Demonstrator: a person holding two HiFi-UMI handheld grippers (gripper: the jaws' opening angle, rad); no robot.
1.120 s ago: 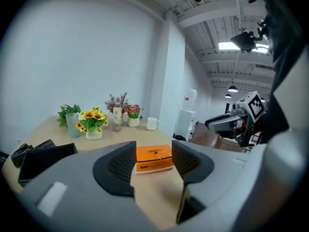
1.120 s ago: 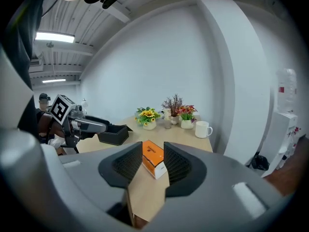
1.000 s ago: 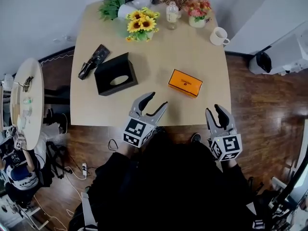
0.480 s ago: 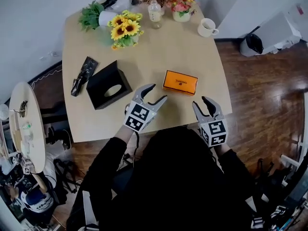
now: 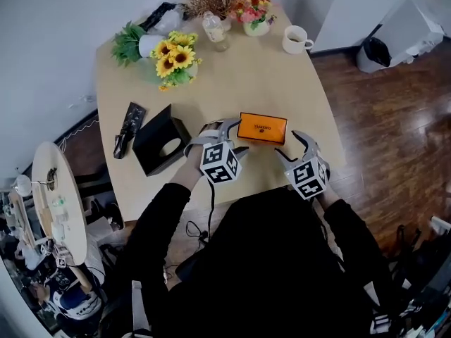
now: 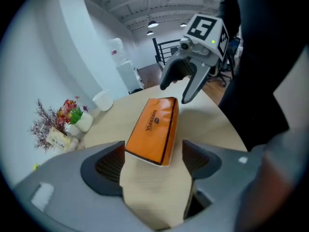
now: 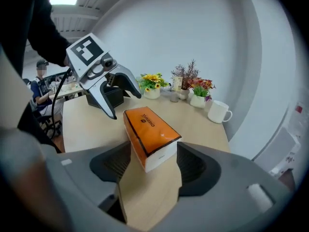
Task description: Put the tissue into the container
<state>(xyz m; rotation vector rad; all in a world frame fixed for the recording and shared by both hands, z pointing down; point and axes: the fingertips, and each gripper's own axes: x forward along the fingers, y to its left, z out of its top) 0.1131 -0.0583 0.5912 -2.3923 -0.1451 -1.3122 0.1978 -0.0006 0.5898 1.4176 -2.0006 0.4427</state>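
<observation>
An orange tissue pack [image 5: 262, 128] lies flat on the wooden table [image 5: 239, 76]. To its left stands the black container [image 5: 161, 141], with an oval opening in its top. My left gripper [image 5: 217, 129] is at the pack's left end and my right gripper [image 5: 292, 146] at its right end. Both have just been opening their jaws. In the left gripper view the pack's [image 6: 154, 128] near end lies between wide jaws, pads off it. The right gripper view shows the other end of the pack [image 7: 149, 135] likewise between open jaws.
Sunflowers [image 5: 173, 55], a small bottle [image 5: 215, 30], a pink flower pot [image 5: 255, 21] and a white mug [image 5: 296, 41] stand at the table's far side. A black object [image 5: 127, 127] lies left of the container. A round side table [image 5: 60, 210] stands at the left.
Both grippers have come down and forward from the table's near edge to the two ends of the pack. Their jaws have spread wider, and the left gripper has rolled.
</observation>
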